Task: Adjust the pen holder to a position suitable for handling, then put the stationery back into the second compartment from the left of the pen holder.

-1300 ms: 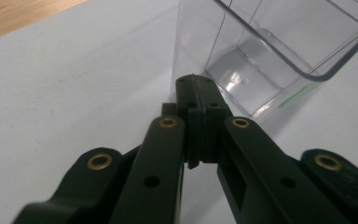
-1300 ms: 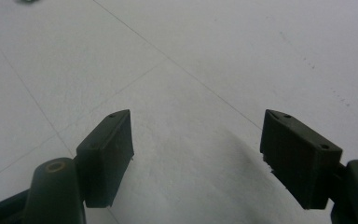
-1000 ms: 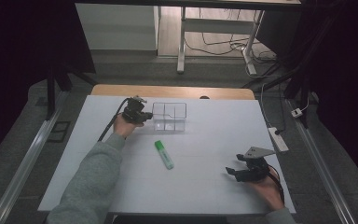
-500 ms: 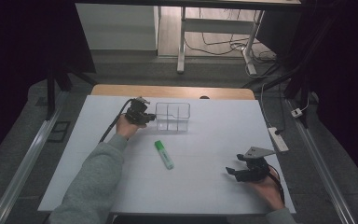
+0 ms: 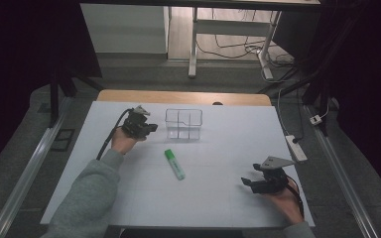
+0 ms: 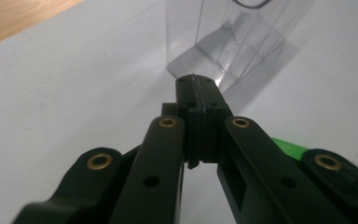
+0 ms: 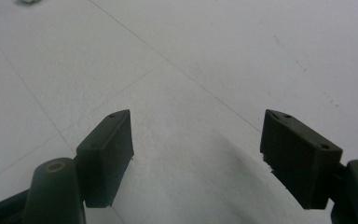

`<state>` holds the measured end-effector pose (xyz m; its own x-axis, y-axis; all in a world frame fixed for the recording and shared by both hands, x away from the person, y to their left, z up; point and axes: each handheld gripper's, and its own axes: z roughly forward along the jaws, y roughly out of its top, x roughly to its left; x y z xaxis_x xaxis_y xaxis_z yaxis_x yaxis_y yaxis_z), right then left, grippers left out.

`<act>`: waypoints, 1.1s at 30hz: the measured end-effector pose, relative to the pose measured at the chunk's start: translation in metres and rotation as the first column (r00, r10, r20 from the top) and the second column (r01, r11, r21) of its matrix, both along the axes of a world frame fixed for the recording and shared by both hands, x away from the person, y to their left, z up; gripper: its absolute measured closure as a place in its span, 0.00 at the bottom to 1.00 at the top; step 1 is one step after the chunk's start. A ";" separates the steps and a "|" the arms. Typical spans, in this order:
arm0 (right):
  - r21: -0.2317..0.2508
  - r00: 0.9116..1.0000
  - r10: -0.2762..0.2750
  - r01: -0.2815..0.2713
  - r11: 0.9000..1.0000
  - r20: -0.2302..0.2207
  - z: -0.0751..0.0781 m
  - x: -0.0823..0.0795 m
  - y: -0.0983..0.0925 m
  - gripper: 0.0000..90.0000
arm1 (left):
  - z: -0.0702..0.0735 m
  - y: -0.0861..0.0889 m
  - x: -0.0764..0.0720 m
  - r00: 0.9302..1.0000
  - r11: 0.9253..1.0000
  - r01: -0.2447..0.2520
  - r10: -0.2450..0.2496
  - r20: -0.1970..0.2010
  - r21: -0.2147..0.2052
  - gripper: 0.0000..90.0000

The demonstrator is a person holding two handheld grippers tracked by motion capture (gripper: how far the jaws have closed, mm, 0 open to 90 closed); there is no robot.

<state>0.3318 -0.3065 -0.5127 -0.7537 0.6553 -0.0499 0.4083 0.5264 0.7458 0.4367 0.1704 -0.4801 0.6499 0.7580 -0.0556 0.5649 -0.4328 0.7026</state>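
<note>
Marker [image 5: 174,164]: lies flat on the table [image 5: 228,198], mid-table, between my two claws and nearer me than the box [image 5: 183,124]. I judge it light and stiff, a smooth plastic barrel that may roll or slip; best taken across the middle of the barrel, jaws square to its length.

Box: clear plastic with dividers, upright at the far side of the table. I judge it light, thin-walled and easy to tip or slide.

Left claw [image 6: 196,88]: jaws pressed together on nothing, tips just short of the box's near bottom corner; whether they touch it I cannot tell. A green edge of the marker shows beside my right-hand link.

Right claw [image 7: 196,154]: jaws spread wide, empty, low over bare table at the near right, well apart from the marker.
</note>
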 end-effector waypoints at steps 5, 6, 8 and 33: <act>-0.003 1.000 0.002 -0.002 1.000 0.001 0.000 0.000 0.001 0.28 | 0.006 0.007 -0.008 1.000 1.000 0.004 -0.004 0.020 0.003 0.99; -0.004 1.000 0.002 -0.002 1.000 0.000 0.000 0.000 0.001 0.28 | 0.007 0.009 -0.010 1.000 1.000 0.007 -0.007 0.022 -0.001 0.99; -0.011 1.000 0.001 -0.001 1.000 -0.002 -0.001 0.000 0.000 0.28 | 0.008 0.010 -0.013 1.000 1.000 0.016 -0.016 0.026 0.005 0.99; -0.007 1.000 0.002 -0.002 1.000 -0.005 -0.003 -0.002 0.000 0.28 | -0.030 -0.021 -0.010 0.980 0.981 0.189 -0.185 -0.072 0.054 0.99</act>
